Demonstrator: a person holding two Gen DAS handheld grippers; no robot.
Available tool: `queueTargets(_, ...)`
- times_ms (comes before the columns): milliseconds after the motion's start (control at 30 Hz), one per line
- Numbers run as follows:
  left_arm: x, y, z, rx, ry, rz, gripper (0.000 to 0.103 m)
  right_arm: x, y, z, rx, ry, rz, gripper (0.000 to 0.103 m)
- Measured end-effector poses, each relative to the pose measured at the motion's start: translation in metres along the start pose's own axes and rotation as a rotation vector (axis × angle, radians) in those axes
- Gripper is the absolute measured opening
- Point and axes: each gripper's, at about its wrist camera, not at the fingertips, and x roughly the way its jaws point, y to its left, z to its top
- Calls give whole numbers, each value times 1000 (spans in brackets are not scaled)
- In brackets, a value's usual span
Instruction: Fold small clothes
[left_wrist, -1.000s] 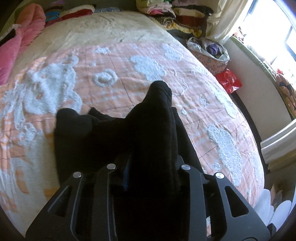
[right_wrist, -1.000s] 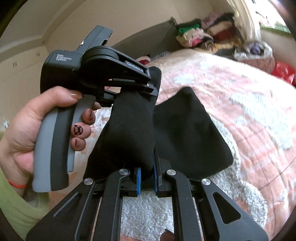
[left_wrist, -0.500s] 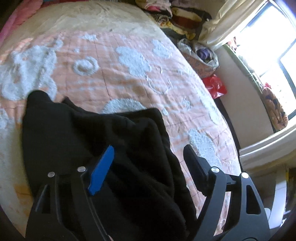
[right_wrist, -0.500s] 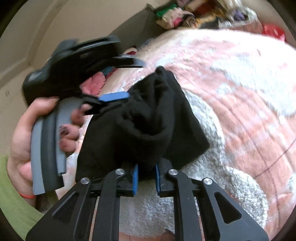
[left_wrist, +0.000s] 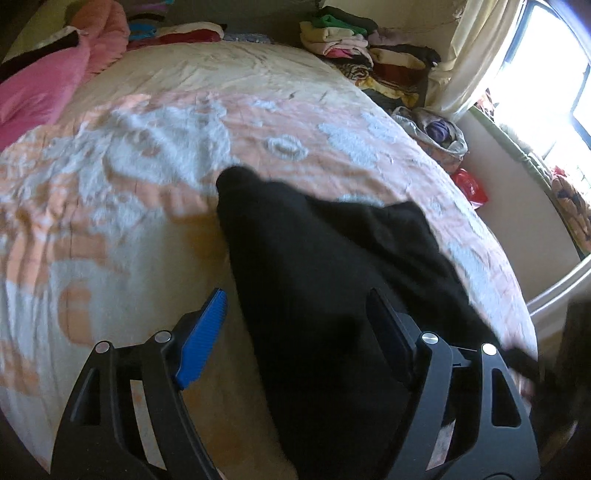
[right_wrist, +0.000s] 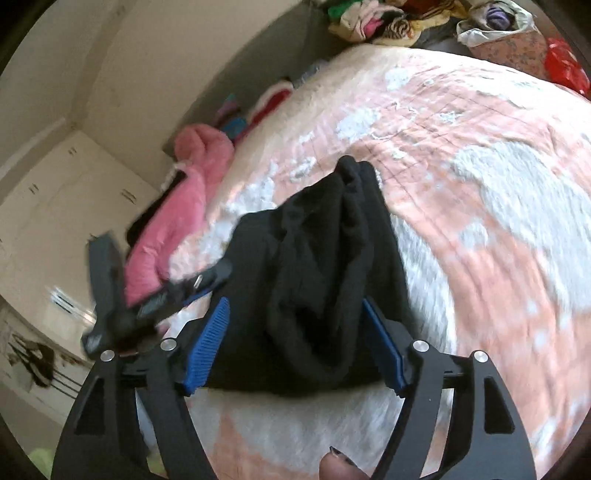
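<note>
A small black garment (left_wrist: 325, 280) lies bunched on the peach and white bedspread (left_wrist: 155, 155). My left gripper (left_wrist: 295, 314) is open just above it, jaws wide apart, with cloth lying between them but not pinched. In the right wrist view the same garment (right_wrist: 317, 266) is folded over in loose ridges. My right gripper (right_wrist: 295, 325) is open too, its blue pads on either side of the near edge of the cloth. The left gripper (right_wrist: 122, 295) shows blurred at the left of that view.
A pink fluffy garment (left_wrist: 40, 92) lies at the bed's far left. Stacked folded clothes (left_wrist: 354, 40) sit beyond the bed's far end. A bag of clothes (left_wrist: 439, 133) and a red bag (left_wrist: 471, 184) stand on the floor at the right, by the window wall.
Both grippers have let go of the black garment. The left opened first and pulled back; the right has opened since half a second ago. The garment has dropped onto the bed.
</note>
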Motion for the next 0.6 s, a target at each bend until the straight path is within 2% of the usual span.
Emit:
queueTargets(100,2,0,-11,-1,7,-25,70,25,-7,18,8,79,-39,71)
queueTargets(267,2,-1,-16,3,4,-40,70,59,-10,39,8,167,-74,54)
queueTargets(333,3,-3,-17,16,7,-35,70,67,-7,46,-2,167,-105,49)
queueTargets(400,3,-5,-16,24,11,-33,70,69,-4,50,-43,157,-140,23)
queueTargets(433,3,-6,-16,27,14,-34,70,70,1,51,-78,153,-166,13)
queueTargets(567,0,-14,-13,43,20,-37,70,57,15,49,-222,105,-192,10)
queueTargets(600,0,-16,-13,48,20,-39,70,48,19,53,-246,63,-186,10)
